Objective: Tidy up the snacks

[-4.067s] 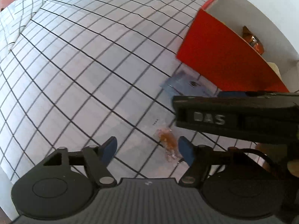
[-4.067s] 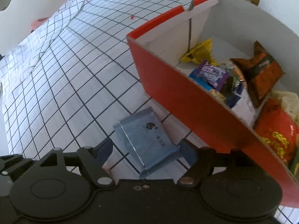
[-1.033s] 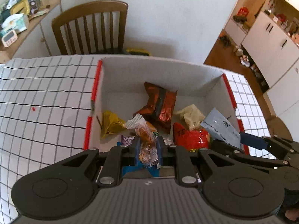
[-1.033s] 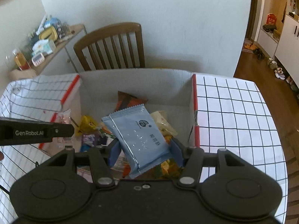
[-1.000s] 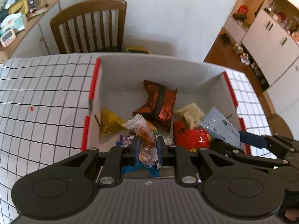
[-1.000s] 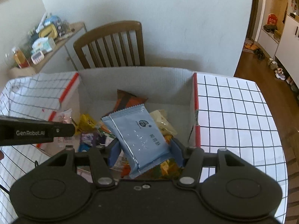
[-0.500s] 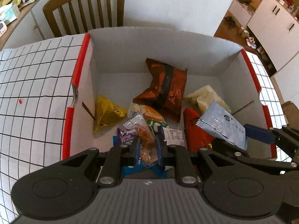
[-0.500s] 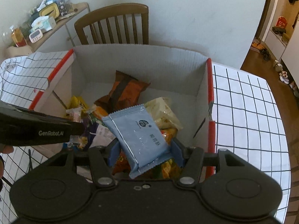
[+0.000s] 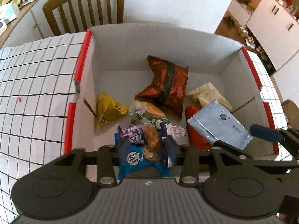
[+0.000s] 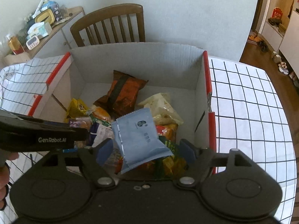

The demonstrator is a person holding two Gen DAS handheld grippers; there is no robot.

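Pale-blue packet (image 10: 139, 138) sits between your right gripper (image 10: 144, 150) pads but w/ a gap each side: those jaws have just been opening, nothing pinched, and the packet is tipping loose over the pile in the cardboard box (image 10: 134, 59), long axis running up-left to down-right, lower corner toward the camera. Left gripper (image 9: 147, 149) has likewise just been opening; the clear-wrapped orange snack (image 9: 151, 140) lies between its parted fingers, resting on the blue and purple bags, not squeezed as far as I can tell. Both items are already inside the box walls, so the next move prob. is straight up and out; keep your fingers clear of the wrappers as you lift. Left wrist view shows the blue packet side-on, over the red bag (image 9: 194, 127) near the box's right wall; right view hides that bag mostly but shows both pad gaps.
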